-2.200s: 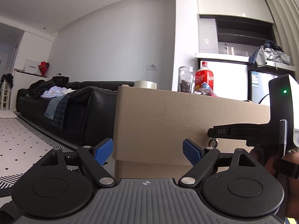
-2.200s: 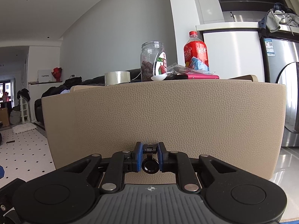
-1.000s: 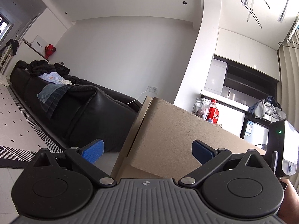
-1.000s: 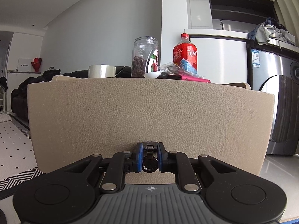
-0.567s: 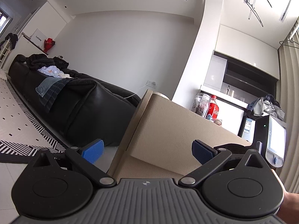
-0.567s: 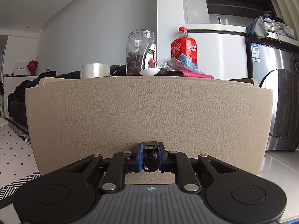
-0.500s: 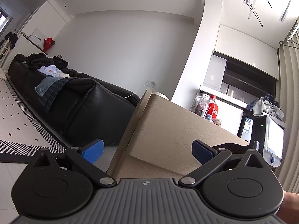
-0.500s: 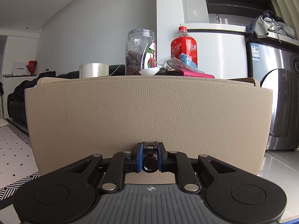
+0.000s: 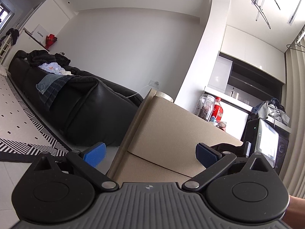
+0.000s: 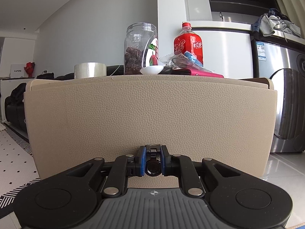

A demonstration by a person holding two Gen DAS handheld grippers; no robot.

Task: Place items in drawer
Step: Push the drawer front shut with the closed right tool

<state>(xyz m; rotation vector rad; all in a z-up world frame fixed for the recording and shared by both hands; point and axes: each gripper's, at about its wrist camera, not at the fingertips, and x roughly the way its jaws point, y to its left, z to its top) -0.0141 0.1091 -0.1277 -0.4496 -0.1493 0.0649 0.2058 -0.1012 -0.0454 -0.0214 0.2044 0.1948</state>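
A beige leather-look drawer front fills the right wrist view. My right gripper is shut on its small dark ring handle. On the cabinet top stand a tape roll, a jar, a red bottle, a white spoon, a snack packet and a pink flat item. My left gripper is open and holds nothing. It is tilted upward near the left corner of the drawer front, which stands slightly out from the cabinet body.
A black sofa with clothes on it runs along the wall left of the cabinet. A striped rug lies on the tiled floor. A washing machine stands to the right. The right gripper's body shows at the drawer's right.
My left gripper has tilted upward and turned toward the drawer's left corner, still open. My right gripper has stayed shut on the ring handle, and the drawer front looks slightly nearer.
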